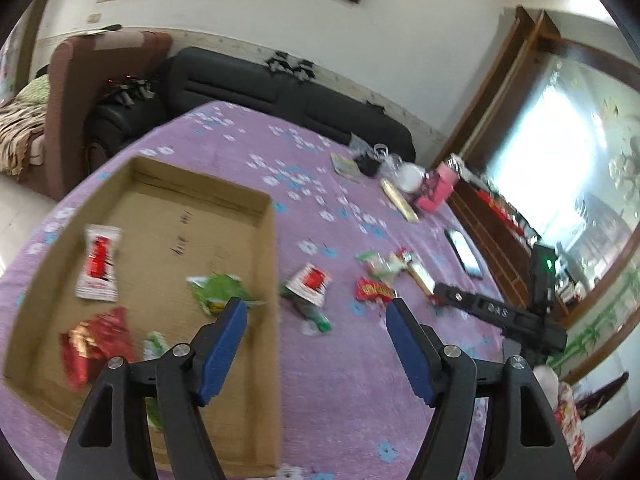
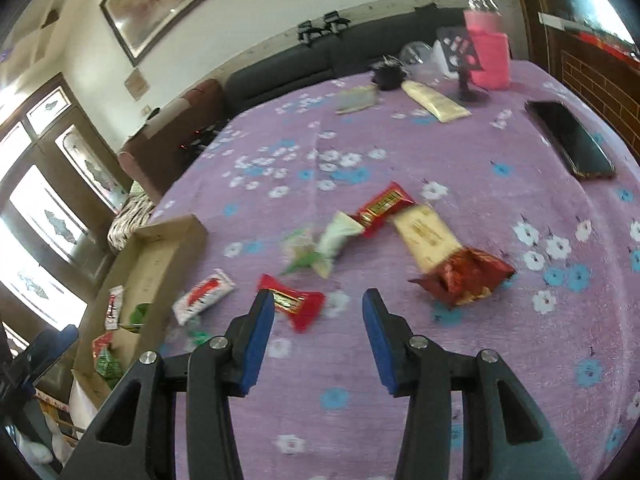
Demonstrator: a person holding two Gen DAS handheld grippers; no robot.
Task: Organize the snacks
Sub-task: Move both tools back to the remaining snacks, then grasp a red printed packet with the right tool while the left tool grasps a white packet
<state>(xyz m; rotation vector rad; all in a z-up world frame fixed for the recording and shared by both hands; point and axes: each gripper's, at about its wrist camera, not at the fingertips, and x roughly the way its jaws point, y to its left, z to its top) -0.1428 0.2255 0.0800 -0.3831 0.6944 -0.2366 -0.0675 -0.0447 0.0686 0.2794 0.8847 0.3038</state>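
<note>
We were between picks: left gripper (image 1: 316, 306) and right gripper (image 2: 318, 298) both released, empty. Some snacks sat in the cardboard box (image 1: 264, 216); next we needed the red packet (image 2: 292, 304) on the counter (image 2: 400, 152).

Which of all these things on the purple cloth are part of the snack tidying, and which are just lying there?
Job:
shallow cardboard box
red-and-white sachet
small red wrapped sweet
crumpled dark-red crisp packet

Lying about:
black phone
pink container
cream-coloured pouch

Black phone (image 2: 570, 144), pink box (image 2: 490, 56), dark sofa (image 1: 288, 92)
</note>
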